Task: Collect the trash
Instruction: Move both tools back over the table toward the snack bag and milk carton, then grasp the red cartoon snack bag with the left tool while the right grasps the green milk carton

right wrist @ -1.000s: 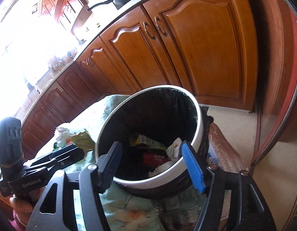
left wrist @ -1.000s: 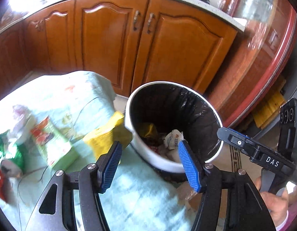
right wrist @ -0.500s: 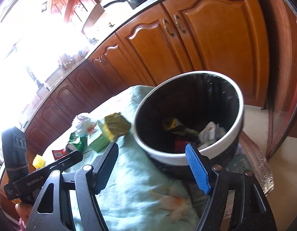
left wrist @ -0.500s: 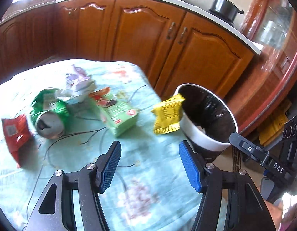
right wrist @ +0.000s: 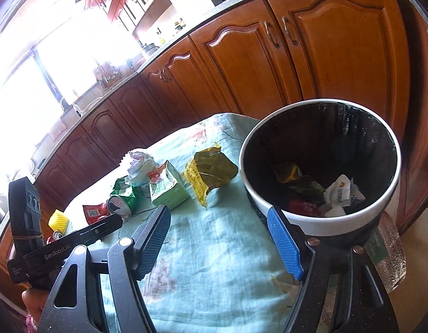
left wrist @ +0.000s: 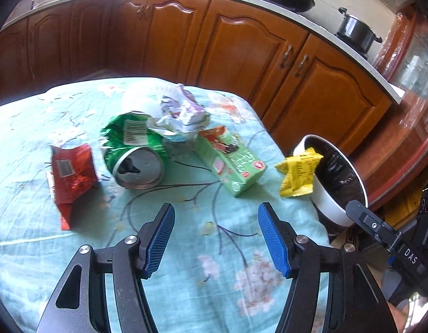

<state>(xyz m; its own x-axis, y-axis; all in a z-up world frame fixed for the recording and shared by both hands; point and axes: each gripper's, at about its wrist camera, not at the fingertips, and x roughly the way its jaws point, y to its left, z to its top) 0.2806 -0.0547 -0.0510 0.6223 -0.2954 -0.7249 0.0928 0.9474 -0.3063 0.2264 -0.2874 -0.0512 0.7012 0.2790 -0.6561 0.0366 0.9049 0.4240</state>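
Trash lies on a table with a light green cloth (left wrist: 202, 249): a red wrapper (left wrist: 71, 177), a crushed green can-like pack (left wrist: 134, 149), crumpled paper (left wrist: 180, 113), a green carton (left wrist: 230, 161) and a yellow packet (left wrist: 298, 174) at the table's right edge. The white bin with a black liner (right wrist: 324, 222) stands beside that edge and holds several pieces of trash. My left gripper (left wrist: 216, 233) is open and empty above the cloth, short of the trash. My right gripper (right wrist: 219, 238) is open and empty, near the bin's rim.
Brown kitchen cabinets (left wrist: 241, 44) run behind the table, with a pan and a pot (left wrist: 355, 30) on the counter. A yellow ridged object (right wrist: 58, 220) sits at the table's far left in the right wrist view. The left gripper's body (right wrist: 64, 249) shows there too.
My left gripper has pulled back from over the bin and swung left over the table. My right gripper has drawn back and left a little from the bin. Both stayed open.
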